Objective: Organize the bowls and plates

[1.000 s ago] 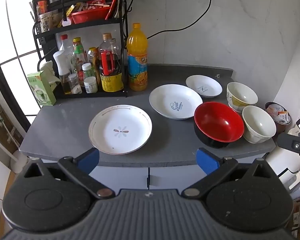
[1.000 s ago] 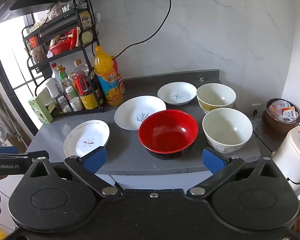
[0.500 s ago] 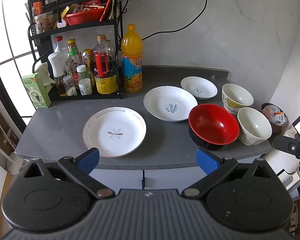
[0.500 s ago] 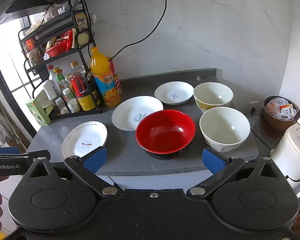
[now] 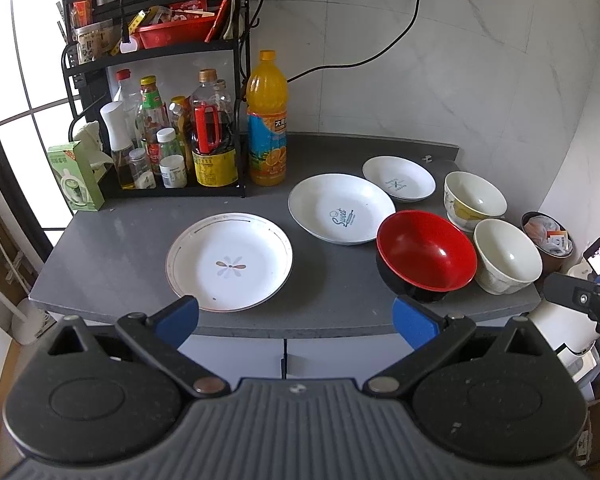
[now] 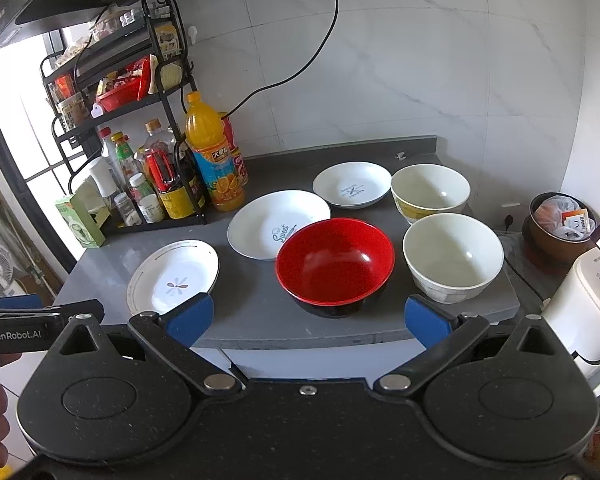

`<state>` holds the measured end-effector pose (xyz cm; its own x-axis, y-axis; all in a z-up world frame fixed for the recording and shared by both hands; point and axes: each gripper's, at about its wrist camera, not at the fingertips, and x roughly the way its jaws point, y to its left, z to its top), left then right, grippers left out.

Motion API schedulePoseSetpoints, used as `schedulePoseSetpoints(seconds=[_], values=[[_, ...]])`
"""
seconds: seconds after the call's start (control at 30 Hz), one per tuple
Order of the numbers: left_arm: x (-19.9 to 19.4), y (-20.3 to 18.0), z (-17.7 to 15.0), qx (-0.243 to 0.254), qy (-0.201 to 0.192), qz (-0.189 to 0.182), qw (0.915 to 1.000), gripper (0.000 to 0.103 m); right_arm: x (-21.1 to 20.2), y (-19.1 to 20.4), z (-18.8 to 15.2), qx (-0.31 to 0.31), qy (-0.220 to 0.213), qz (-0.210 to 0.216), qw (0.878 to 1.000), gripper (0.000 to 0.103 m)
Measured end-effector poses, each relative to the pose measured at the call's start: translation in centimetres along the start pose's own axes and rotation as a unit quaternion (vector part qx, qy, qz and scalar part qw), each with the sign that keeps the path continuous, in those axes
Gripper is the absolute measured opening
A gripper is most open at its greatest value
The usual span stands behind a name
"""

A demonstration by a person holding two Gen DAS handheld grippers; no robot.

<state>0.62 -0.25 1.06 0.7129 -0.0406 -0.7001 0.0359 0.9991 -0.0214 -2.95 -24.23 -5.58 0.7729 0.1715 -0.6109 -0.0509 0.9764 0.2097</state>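
Left wrist view, left gripper (image 5: 296, 314) fingers spread, right gripper (image 6: 307, 318) likewise, seemingly short of counter (image 5: 331, 296).

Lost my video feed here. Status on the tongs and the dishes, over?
Left tongs open, right tongs open, both empty, short of counter. Three plates, three bowls unstacked; red bowl nearest right. Nothing in the way.

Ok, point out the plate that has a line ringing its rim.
The flower plate, leftmost on the counter. The Sweet plate and the small rear plate have plain white rims.
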Motion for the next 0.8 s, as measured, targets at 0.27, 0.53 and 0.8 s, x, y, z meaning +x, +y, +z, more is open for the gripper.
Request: schedulePoseSetpoints(seconds=[0.27, 0.53, 0.8], values=[[0.00, -0.25, -0.11, 0.002, -0.002, -0.001, 1.0000, 0.102, 0.01, -0.21, 0.11, 0.003, 0.002, -0.003, 1.000, 0.103], [0.08, -0.42, -0.26, 0.000, -0.002, 0.000, 1.0000, 0.102, 0.09, -0.55, 0.14, 0.004, 0.004, -0.005, 1.000, 0.103], [0.02, -0.61, -0.38, -0.002, -0.004, 0.000, 1.0000, 0.102, 0.10, -0.75, 0.11, 0.004, 0.003, -0.005, 1.000, 0.103]])
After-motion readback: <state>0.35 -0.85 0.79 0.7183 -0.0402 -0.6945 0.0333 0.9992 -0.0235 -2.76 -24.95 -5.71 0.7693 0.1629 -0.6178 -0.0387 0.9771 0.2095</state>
